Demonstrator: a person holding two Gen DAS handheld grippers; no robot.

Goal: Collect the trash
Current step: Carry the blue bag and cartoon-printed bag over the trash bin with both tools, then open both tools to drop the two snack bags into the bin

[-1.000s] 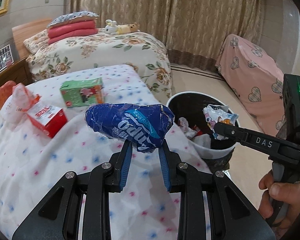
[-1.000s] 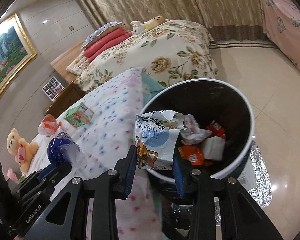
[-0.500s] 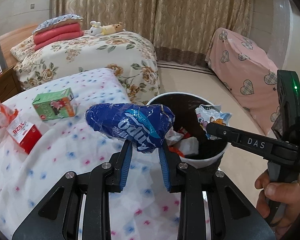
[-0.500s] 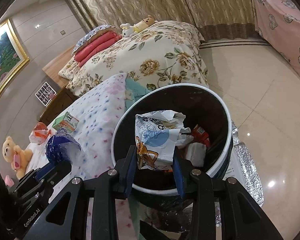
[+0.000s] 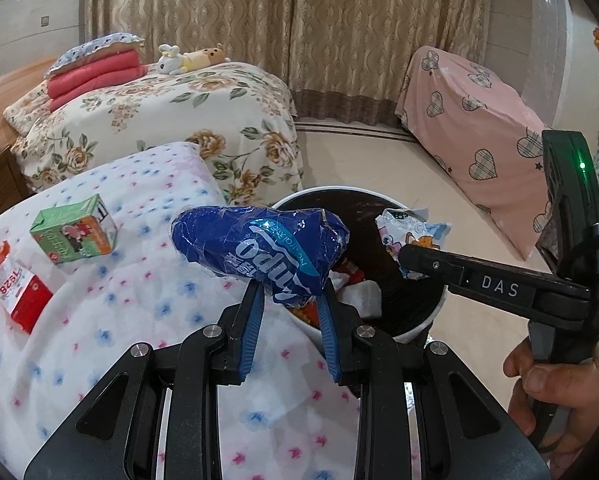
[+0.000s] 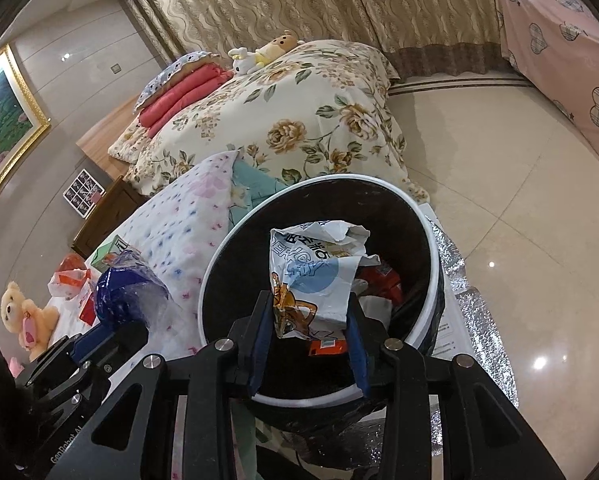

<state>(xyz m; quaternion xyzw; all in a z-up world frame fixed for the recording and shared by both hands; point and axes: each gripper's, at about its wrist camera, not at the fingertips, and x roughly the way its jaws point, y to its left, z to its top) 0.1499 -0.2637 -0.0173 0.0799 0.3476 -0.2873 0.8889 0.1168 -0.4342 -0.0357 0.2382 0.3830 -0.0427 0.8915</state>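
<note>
Right hand-held gripper (image 6: 309, 334) pinching snack bag (image 6: 313, 276), above bin (image 6: 431, 280)

Bedroom interior: patterned beige curtains (image 5: 299, 20) lined the far wall, a floral-covered bed (image 6: 283, 120) stood on glossy cream tiles (image 6: 499, 208), and a gilt-framed painting (image 6: 3, 120) hung at left.
</note>
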